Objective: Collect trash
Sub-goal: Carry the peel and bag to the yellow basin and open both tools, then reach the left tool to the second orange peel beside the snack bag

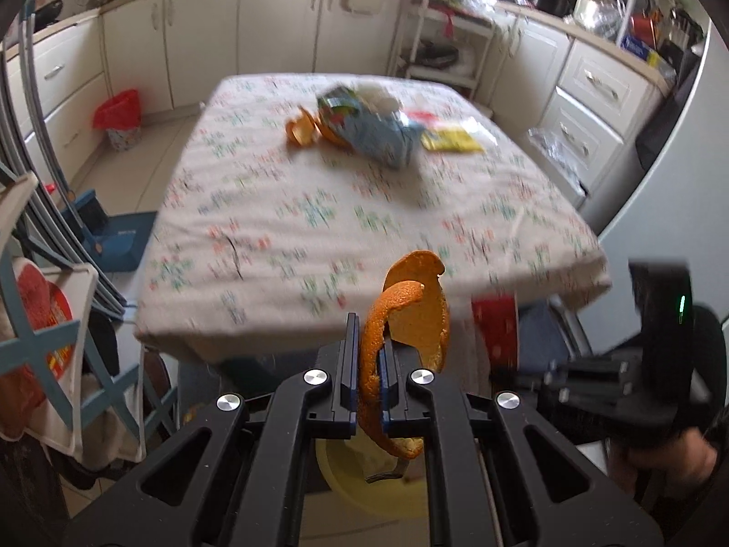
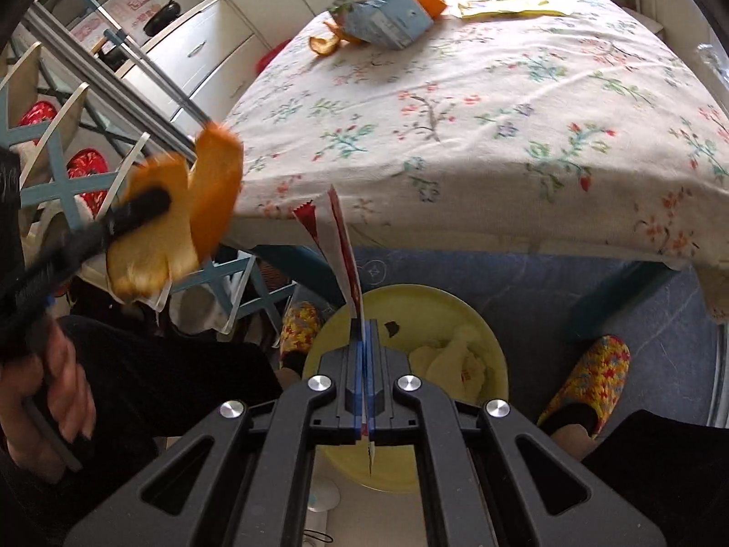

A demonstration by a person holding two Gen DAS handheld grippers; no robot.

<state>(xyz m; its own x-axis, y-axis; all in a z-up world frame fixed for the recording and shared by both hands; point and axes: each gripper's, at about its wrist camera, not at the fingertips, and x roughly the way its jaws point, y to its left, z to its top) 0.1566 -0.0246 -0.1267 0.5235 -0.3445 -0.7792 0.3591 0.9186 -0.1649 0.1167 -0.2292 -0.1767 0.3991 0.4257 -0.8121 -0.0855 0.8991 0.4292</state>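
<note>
My left gripper (image 1: 368, 342) is shut on a curled orange peel (image 1: 410, 314), held in the air before the near edge of the table, above a yellow bin (image 1: 364, 478). In the right wrist view the same peel (image 2: 200, 209) shows blurred at the left. My right gripper (image 2: 366, 332) is shut on a thin red-and-white wrapper (image 2: 339, 246), directly over the yellow bin (image 2: 496, 355), which holds crumpled paper (image 2: 455, 355). On the table's far end lie more orange peel (image 1: 303, 127), a blue carton (image 1: 373, 132) and a yellow packet (image 1: 451, 139).
The table wears a floral cloth (image 2: 478, 105). Blue chairs (image 2: 59, 159) stand to the left. The person's patterned slippers (image 2: 587, 374) rest on a blue mat by the bin. Cabinets (image 1: 273, 23) line the back wall, with a small red-lined bin (image 1: 119, 118) on the floor.
</note>
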